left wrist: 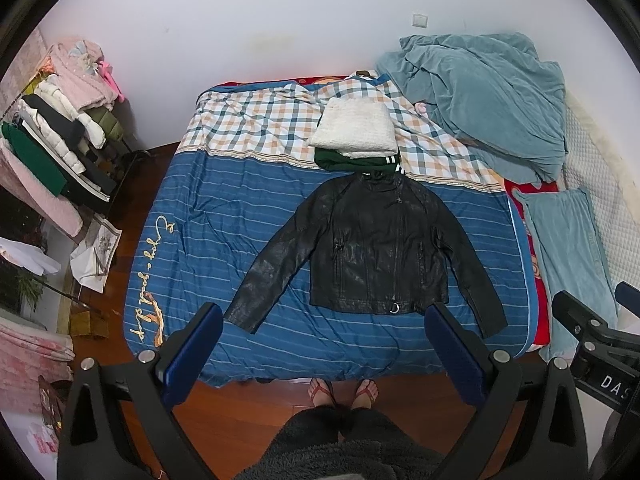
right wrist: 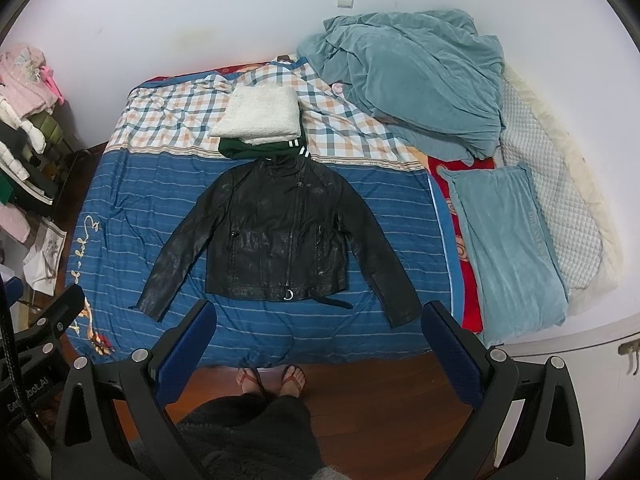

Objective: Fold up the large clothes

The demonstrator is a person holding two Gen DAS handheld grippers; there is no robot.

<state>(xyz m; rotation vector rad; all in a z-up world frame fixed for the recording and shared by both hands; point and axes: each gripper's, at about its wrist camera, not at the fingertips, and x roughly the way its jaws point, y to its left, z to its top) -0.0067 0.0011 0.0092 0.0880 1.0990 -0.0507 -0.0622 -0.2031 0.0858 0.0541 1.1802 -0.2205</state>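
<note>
A black leather jacket [left wrist: 376, 248] lies flat, front up, sleeves spread, on the blue striped bed cover [left wrist: 224, 216]; it also shows in the right wrist view [right wrist: 276, 236]. My left gripper [left wrist: 324, 320] is open and empty, held high above the bed's near edge, below the jacket's hem. My right gripper [right wrist: 318, 318] is open and empty at the same height, also short of the hem. It shows at the right edge of the left wrist view [left wrist: 592, 332]. A belt strap [right wrist: 332, 302] trails from the hem.
Folded white fleece [left wrist: 354, 130] sits on a folded green garment [left wrist: 352, 162] just beyond the collar. A teal blanket heap [left wrist: 488, 96] and teal pillow [left wrist: 572, 260] lie right. A clothes rack [left wrist: 60, 136] stands left. My sandalled feet [left wrist: 344, 390] stand on the wooden floor.
</note>
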